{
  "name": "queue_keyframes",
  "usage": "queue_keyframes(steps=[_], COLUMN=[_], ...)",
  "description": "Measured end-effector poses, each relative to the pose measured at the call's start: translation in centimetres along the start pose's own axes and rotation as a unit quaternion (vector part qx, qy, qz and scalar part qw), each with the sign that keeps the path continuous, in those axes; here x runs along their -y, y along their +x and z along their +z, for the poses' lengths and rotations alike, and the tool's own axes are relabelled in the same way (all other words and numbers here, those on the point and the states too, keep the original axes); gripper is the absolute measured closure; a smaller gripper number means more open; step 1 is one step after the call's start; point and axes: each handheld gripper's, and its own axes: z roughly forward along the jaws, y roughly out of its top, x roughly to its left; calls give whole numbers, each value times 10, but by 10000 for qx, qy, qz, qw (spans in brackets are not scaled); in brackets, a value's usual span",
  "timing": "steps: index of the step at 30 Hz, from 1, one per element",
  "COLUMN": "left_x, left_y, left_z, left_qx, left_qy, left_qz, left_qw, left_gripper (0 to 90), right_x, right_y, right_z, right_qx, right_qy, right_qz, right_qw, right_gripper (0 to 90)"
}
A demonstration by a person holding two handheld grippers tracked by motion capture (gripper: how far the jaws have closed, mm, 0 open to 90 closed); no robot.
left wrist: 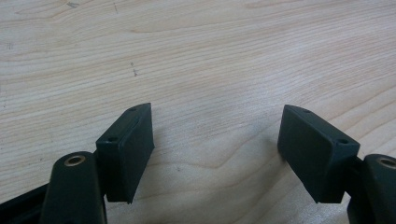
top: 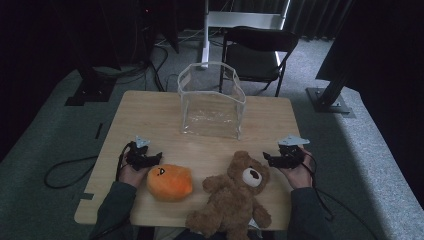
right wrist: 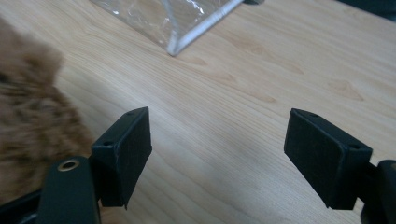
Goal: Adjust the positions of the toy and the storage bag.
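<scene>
A brown teddy bear (top: 235,195) lies on its back at the table's front, its head toward my right gripper (top: 267,159). Left of the bear sits an orange plush toy (top: 169,182) with a small face. A clear plastic bag (top: 212,100) stands open-topped at the table's middle back. My left gripper (top: 157,158) rests just above the orange plush, jaws wide apart over bare wood (left wrist: 215,116). In the right gripper view the right gripper (right wrist: 218,116) is open with nothing between its jaws. The bear's fur (right wrist: 32,116) is at the left there and the bag's corner (right wrist: 154,14) is ahead.
The wooden table (top: 150,115) has bare surface around the bag and along both sides. A black folding chair (top: 257,50) stands beyond the far edge. Cables trail from both grippers off the table onto the grey carpet.
</scene>
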Motion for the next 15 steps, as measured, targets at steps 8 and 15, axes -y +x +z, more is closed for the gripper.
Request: queue_keyframes(steps=[8, 15], left_x=[0, 0], left_y=[0, 0], left_z=[0, 0], left_qx=[0, -1], left_qy=[4, 4], left_qz=[7, 9], left_qw=[10000, 10000], left_gripper=[275, 275], right_x=[-7, -7], right_y=[13, 26], right_z=[-13, -29], right_qx=[-90, -79], right_qy=[-119, -210], right_qz=[-168, -294], right_qw=[9997, 9993], right_gripper=[230, 210])
